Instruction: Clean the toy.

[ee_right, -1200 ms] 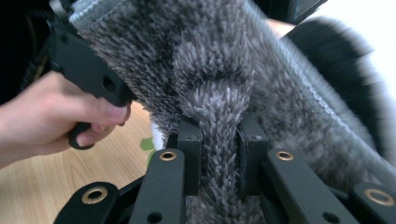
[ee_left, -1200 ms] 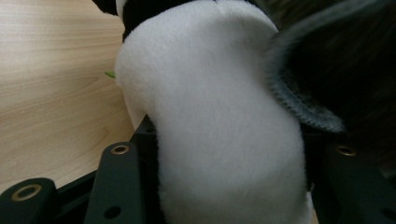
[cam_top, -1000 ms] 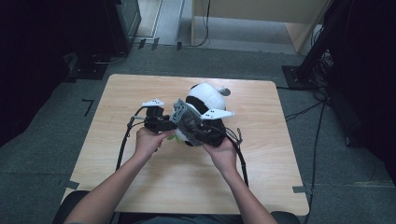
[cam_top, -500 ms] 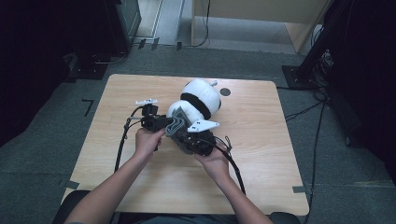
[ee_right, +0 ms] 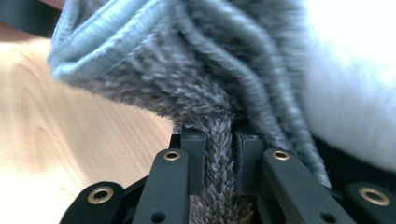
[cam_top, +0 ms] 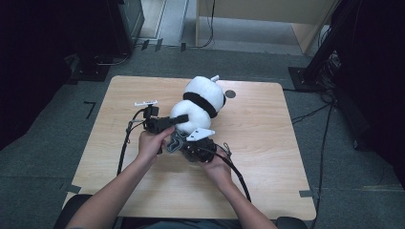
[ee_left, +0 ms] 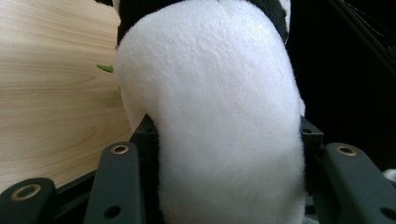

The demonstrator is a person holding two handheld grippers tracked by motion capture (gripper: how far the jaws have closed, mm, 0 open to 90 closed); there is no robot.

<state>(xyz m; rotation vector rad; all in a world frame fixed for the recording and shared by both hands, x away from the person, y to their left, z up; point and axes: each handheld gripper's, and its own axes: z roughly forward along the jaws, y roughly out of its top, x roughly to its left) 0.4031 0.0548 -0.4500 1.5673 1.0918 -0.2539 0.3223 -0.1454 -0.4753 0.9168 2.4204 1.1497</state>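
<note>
A black-and-white plush panda (cam_top: 203, 98) lies on the wooden table (cam_top: 267, 129), head toward the far edge. My left gripper (cam_top: 180, 119) reaches in from the left and is shut on its white lower body. In the left gripper view the jaws press into both sides of the white plush (ee_left: 210, 116), which bulges around my left gripper (ee_left: 228, 137). My right gripper (cam_top: 184, 145) sits just in front of the panda, shut on a grey knitted cloth (cam_top: 174, 142). In the right gripper view a fold of that grey cloth (ee_right: 187, 70) is pinched in my right gripper (ee_right: 218, 140), with white plush (ee_right: 350, 84) at the right.
A small dark round spot (cam_top: 230, 94) marks the table beside the panda's head. Black cables (cam_top: 125, 143) trail from both grippers toward the near edge. Dark equipment and stands (cam_top: 329, 52) ring the table on the grey floor. A green bit (ee_left: 105, 68) lies by the plush.
My right gripper has come down off the panda toward the near edge, pulling the grey cloth with it. The panda now lies more stretched out. The left gripper has stayed put.
</note>
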